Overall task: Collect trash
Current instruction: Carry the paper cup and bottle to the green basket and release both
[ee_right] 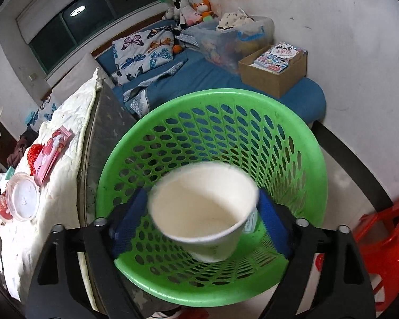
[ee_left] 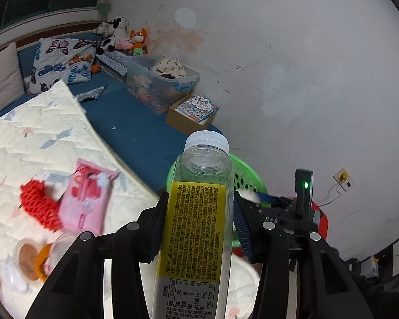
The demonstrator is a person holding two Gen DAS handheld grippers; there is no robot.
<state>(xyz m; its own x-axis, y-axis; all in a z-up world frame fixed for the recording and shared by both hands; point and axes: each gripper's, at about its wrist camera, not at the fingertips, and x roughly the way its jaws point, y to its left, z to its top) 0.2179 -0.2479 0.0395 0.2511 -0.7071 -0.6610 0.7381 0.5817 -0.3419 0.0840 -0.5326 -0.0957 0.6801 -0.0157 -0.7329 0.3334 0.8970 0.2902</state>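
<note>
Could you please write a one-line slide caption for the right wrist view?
Right hand-held gripper poised over the green basket, white paper cup between its blue pads.

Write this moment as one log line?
left gripper: shut on bottle | right gripper: paper cup over green basket

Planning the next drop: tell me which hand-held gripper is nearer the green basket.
Right. The right hand-held gripper holds a paper cup directly over the green basket; the left hand-held gripper, gripping a bottle, sits farther back.
</note>
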